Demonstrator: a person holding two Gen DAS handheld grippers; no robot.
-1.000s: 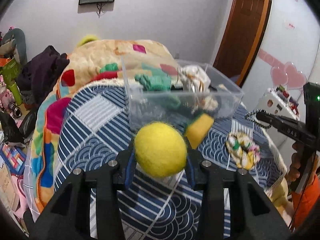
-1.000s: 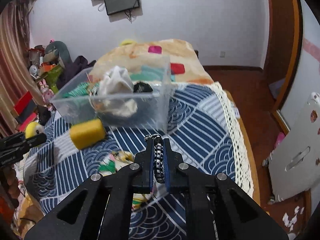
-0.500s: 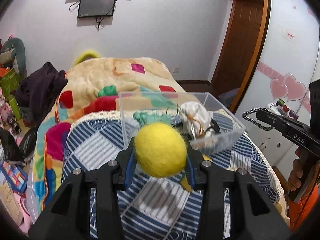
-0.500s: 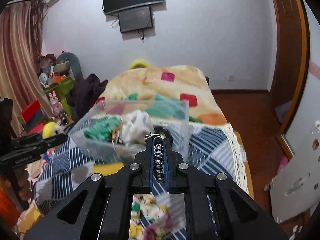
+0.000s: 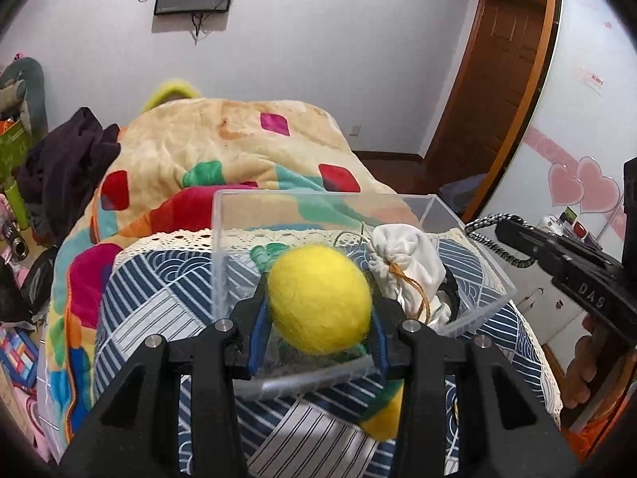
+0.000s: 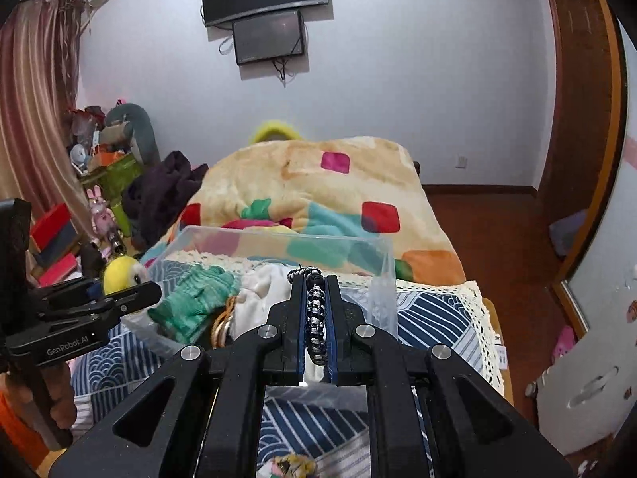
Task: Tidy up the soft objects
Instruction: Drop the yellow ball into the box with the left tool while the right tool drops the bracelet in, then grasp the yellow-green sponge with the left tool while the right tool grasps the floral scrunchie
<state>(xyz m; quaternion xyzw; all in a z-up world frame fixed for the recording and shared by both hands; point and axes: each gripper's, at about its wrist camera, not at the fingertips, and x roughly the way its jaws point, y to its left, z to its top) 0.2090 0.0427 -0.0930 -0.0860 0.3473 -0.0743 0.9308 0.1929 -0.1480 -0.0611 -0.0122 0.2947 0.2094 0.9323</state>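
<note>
My left gripper [image 5: 318, 314] is shut on a yellow felt ball [image 5: 319, 298] and holds it over the near edge of a clear plastic bin [image 5: 223, 247]. The bin holds a white drawstring pouch [image 5: 406, 263] and a green knit piece [image 6: 195, 302]. My right gripper [image 6: 316, 310] is shut on a black-and-white braided cord [image 6: 315, 318] above the bin's right side [image 6: 382, 275]. The cord also shows in the left wrist view [image 5: 493, 239]. A yellow sponge [image 5: 382, 418] lies on the blue patterned cloth [image 5: 131, 306] in front of the bin.
A patterned fabric scrunchie [image 6: 290, 466] lies on the cloth below my right gripper. A colourful blanket [image 5: 223, 151] covers the bed behind the bin. Dark clothes [image 5: 67, 163] and toys [image 6: 115, 147] pile up at the left. A wooden door [image 5: 501, 79] stands at the right.
Both grippers have risen and moved forward over the bin, each keeping its object. The sponge and scrunchie have dropped low in the views.
</note>
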